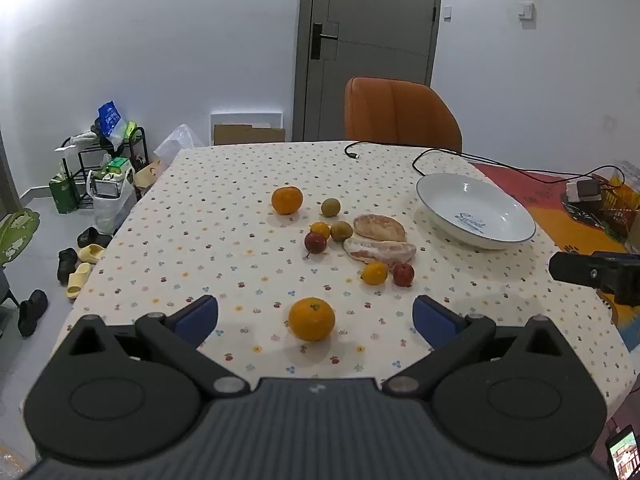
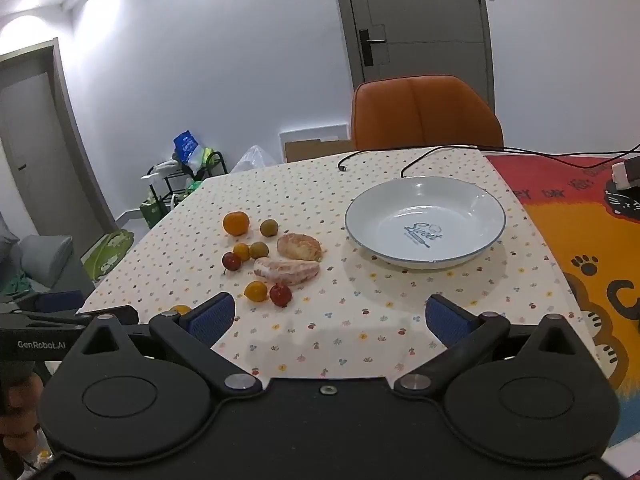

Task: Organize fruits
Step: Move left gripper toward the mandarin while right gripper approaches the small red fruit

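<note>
Your left gripper point(image 1: 316, 318) gapes wide and empty, straddling the near orange point(image 1: 311, 319) for a grab. Your right gripper point(image 2: 330, 318), equally wide and empty, waits near the bare plate point(image 2: 472, 258).

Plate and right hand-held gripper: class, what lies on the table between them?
Only bare dotted tablecloth lies between the plate and the open right hand-held gripper, seen in the right wrist view.

White walls and a grey door point(image 1: 366, 40) back an orange chair point(image 1: 400, 118); a cluttered black rack point(image 1: 104, 168) and scattered shoes point(image 1: 80, 256) occupy the grey floor.
</note>
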### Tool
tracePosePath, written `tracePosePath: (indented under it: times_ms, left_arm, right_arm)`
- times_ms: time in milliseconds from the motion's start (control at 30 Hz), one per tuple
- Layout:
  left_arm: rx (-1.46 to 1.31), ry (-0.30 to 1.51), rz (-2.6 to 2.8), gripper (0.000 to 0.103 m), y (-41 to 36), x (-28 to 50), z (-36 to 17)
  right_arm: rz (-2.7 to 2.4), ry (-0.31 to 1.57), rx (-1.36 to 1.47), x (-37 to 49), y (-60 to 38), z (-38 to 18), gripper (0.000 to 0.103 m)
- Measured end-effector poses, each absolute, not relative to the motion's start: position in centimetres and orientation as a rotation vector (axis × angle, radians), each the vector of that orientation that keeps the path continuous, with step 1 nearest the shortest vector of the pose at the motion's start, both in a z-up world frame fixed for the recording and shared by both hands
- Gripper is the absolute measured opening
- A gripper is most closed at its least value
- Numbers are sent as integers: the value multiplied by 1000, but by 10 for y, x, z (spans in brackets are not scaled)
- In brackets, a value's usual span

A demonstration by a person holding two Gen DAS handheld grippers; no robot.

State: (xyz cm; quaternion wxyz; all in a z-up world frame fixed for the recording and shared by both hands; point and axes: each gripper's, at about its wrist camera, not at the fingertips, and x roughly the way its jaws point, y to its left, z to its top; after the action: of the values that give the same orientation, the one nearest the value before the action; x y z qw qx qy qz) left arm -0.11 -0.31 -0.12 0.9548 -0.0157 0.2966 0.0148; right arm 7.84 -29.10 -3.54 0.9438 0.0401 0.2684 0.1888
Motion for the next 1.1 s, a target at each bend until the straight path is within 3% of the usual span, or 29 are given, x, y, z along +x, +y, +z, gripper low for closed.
tracePosePath:
  times_ms: [1100]
  left_arm:
    - [-59, 636, 31, 103, 3, 2, -11]
  right_arm:
    - [422, 573, 50, 82, -283, -40, 103]
